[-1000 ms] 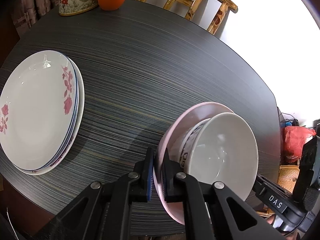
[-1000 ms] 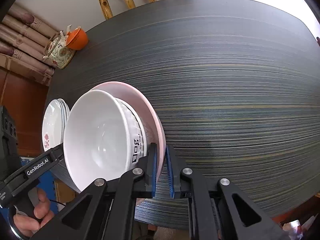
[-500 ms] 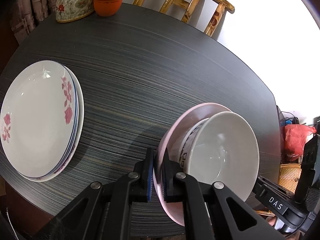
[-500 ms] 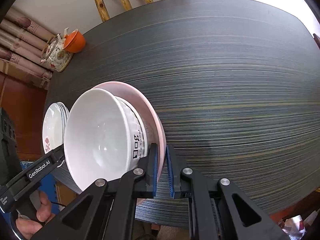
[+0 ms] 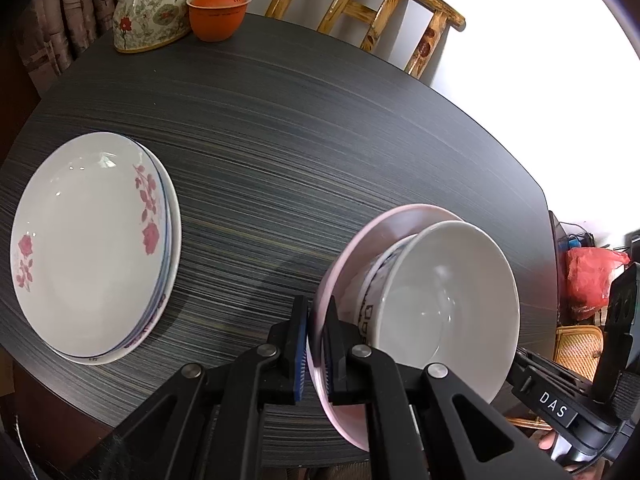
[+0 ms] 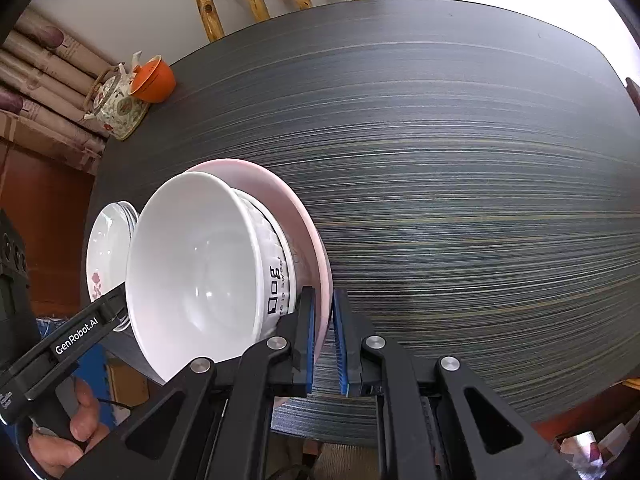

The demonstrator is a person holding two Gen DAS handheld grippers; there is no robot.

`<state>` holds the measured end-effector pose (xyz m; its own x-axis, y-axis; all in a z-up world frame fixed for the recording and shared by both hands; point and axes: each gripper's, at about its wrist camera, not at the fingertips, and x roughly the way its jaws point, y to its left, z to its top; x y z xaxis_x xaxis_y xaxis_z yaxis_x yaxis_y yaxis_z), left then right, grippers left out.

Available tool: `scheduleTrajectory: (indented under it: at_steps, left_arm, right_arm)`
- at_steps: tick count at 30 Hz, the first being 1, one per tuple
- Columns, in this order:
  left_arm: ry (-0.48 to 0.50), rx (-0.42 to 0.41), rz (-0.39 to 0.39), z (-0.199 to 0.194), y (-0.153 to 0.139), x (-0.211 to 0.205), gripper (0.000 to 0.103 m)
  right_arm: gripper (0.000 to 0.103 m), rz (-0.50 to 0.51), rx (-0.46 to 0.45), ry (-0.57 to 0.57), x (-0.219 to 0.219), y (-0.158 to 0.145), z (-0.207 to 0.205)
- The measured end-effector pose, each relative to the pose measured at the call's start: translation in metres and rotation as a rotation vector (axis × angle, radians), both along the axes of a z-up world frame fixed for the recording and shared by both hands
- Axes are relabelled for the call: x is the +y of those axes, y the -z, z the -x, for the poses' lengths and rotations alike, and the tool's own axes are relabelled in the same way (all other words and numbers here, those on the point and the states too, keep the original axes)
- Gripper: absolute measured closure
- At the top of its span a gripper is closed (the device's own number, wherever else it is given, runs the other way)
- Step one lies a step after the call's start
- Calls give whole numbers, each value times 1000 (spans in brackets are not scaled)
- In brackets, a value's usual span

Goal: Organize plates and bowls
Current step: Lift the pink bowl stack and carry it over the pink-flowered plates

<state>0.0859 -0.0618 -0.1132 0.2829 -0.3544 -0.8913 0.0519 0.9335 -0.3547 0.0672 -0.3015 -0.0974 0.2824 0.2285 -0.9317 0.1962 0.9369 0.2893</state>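
A pink plate (image 5: 352,248) carries stacked white bowls (image 5: 448,300) above the dark table. My left gripper (image 5: 316,320) is shut on the plate's near rim on one side. My right gripper (image 6: 324,308) is shut on the same pink plate (image 6: 296,216) on the opposite side; the bowls (image 6: 200,264), one with printed lettering, sit in it. A stack of white plates with red flowers (image 5: 92,244) lies on the table to the left, also seen small in the right wrist view (image 6: 104,252).
A flowered teapot (image 5: 150,12) and an orange lidded cup (image 5: 218,12) stand at the table's far corner. A wooden chair (image 5: 376,12) stands behind the table (image 5: 320,140). A red bag (image 5: 590,280) and a wicker basket (image 5: 576,352) are on the floor at right.
The pink plate with the bowls stays held by both grippers. The whole load has shifted slightly, with the flowered plate stack and the teapot drifting in view.
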Motion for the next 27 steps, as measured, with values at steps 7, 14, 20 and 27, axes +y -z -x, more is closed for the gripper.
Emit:
scheduleTrajectory:
  at_steps: [7,14,20,27]
  left_arm:
    - [-7,-21,-15,-2,-14,10,99]
    - [-30,-33,-13,-5,-29,28,99]
    - [-58,-48,-11,-10,-42,48,99]
    - [-94,-70,-13,-14,-57,81,99]
  right_arm:
    - [91,0,-9,-15,8,-10,-2]
    - [91,3,-17,-41,21,-22,-8]
    - [91,21,-29,-76,39,-35,-16]
    - [91,28,-46,-116,64,-49,-27]
